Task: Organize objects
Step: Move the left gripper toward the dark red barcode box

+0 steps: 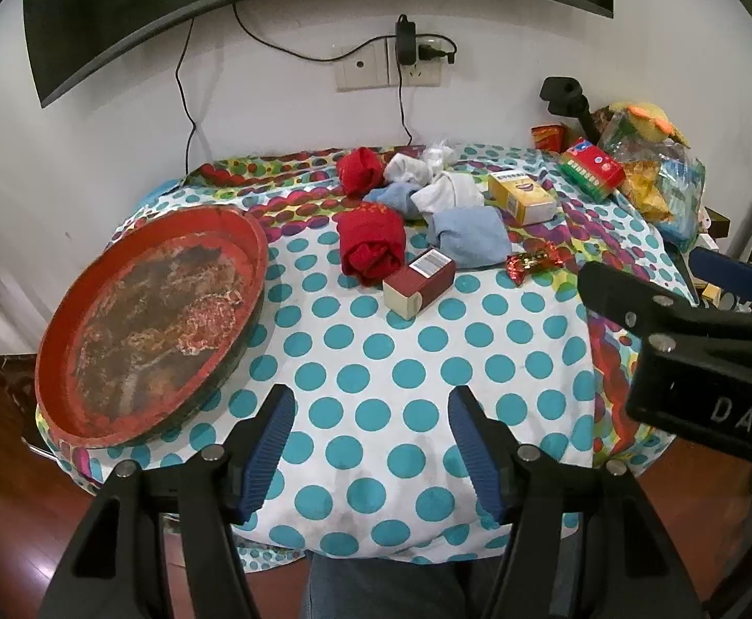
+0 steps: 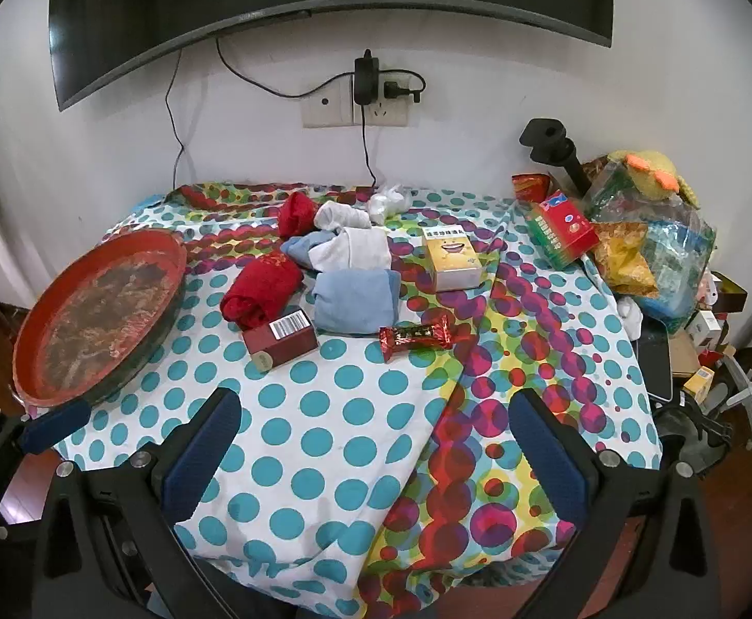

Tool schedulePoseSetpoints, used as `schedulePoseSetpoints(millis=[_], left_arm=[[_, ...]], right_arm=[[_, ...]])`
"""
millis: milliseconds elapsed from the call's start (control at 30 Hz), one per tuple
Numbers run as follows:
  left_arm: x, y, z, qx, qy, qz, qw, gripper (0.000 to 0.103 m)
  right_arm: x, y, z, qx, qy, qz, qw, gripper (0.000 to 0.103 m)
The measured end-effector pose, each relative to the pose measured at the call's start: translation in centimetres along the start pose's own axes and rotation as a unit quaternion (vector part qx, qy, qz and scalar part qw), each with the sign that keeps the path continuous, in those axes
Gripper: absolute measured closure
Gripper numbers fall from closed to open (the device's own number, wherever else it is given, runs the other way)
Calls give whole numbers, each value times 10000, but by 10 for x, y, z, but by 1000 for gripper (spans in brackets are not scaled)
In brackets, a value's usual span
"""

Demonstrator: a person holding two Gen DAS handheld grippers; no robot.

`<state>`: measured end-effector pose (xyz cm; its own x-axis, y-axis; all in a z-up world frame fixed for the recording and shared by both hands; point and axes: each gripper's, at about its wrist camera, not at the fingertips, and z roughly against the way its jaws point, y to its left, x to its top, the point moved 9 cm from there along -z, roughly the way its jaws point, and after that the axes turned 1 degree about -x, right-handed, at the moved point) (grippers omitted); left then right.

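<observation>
Grippers hang over the near edge of a table draped in a dotted tablecloth (image 1: 376,361), both tilted downward with nothing between their blue-padded fingers. The left gripper (image 1: 370,443) has its jaws spread wide and empty, touching nothing; the right gripper (image 2: 370,454) is likewise spread wide and empty, above the cloth. Just ahead and to the left of the left gripper sits a round red tray (image 1: 154,320), worn and bare inside. Farther ahead of both grippers lies a dark red carton (image 2: 280,340) with a barcode on its end, touching a rolled red sock (image 2: 259,289). Just right of the carton is a folded light blue cloth (image 2: 355,302), and beside that a red foil candy (image 2: 417,338). Beyond them lies a loose heap of white, blue and red socks (image 2: 339,242), with a yellow box (image 2: 450,258) to its right. Far right, near the wall, stands a red and green box (image 2: 561,232) against a pile of snack bags (image 2: 649,253).
</observation>
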<state>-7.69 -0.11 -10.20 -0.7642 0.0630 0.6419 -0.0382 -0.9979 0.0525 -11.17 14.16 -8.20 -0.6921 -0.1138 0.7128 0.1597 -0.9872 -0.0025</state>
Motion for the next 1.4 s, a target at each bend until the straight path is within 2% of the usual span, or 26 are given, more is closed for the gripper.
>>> schedulePoseSetpoints(millis=[233,433,533,667,833,1000,1167,1400], left_arm=[[-7,3,-21,-36,203,32,9998,39],[-11,6,-41,-145,336,-9,9993,39],[-12,8,-53,-190,397,-40,9990,39],[-9,13,-69,-304,439,-6,9986,39],[5,12,-83,-444,409,-78,9981,39],[17,1,-98,-478,427,-419,9971,39],[28,-7,-113,-677,560,-468,9950,39],[43,-10,-132,-842,624,-425,9936,39]], right_arm=[[-3,-2,-20,-7,145,17,9999,0],[-4,-7,-39,479,176,69,9987,0],[-7,-21,-55,573,296,-152,9978,0],[-5,-40,-72,729,220,-365,9964,0],[2,-40,-90,592,55,72,9982,0],[2,-29,-119,521,214,565,9968,2],[3,-33,-149,535,403,615,9959,6],[6,-27,-165,705,519,783,9931,7]])
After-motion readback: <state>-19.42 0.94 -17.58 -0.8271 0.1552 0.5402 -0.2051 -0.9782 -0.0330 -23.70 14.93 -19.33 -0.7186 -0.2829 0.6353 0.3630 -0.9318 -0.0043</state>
